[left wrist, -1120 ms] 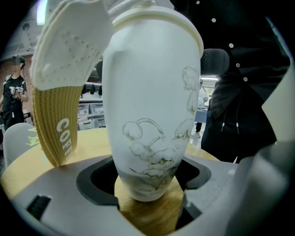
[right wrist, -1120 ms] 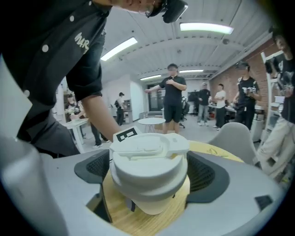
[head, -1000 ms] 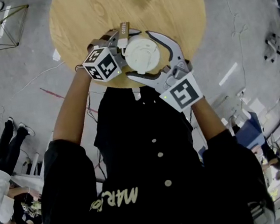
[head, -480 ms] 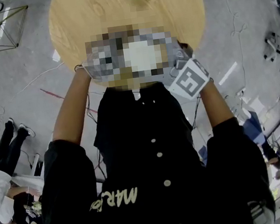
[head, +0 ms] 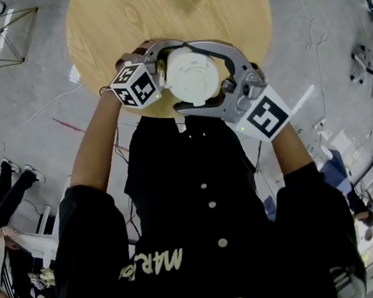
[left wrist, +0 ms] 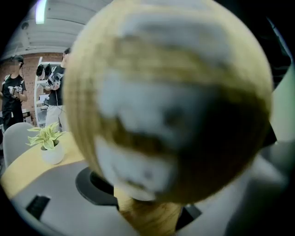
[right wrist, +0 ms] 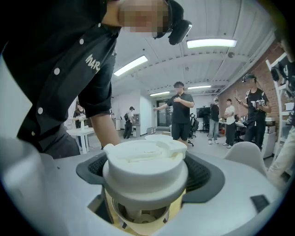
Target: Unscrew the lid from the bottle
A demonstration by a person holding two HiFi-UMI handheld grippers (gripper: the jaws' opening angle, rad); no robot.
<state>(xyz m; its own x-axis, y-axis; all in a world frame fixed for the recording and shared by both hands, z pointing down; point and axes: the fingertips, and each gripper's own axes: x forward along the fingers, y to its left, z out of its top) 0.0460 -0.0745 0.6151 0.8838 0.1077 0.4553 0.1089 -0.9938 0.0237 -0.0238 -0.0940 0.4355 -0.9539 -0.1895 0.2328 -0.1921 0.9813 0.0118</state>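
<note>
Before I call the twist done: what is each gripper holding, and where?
The right gripper, whose jaws have just been closing a little, clamps the white lid by its sides. The left gripper grips the bottle by its body.

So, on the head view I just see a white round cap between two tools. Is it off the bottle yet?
Observer: The right gripper view shows the lid looks lifted: its hollow underside is visible.
Operator: Who's gripping it?
Observer: The right tool; its dark pads press the lid's sides, jaws having just closed a little.
Operator: And underneath?
Observer: The left gripper view shows the bottle, yellow with white patches, clamped in the left tool.
</note>
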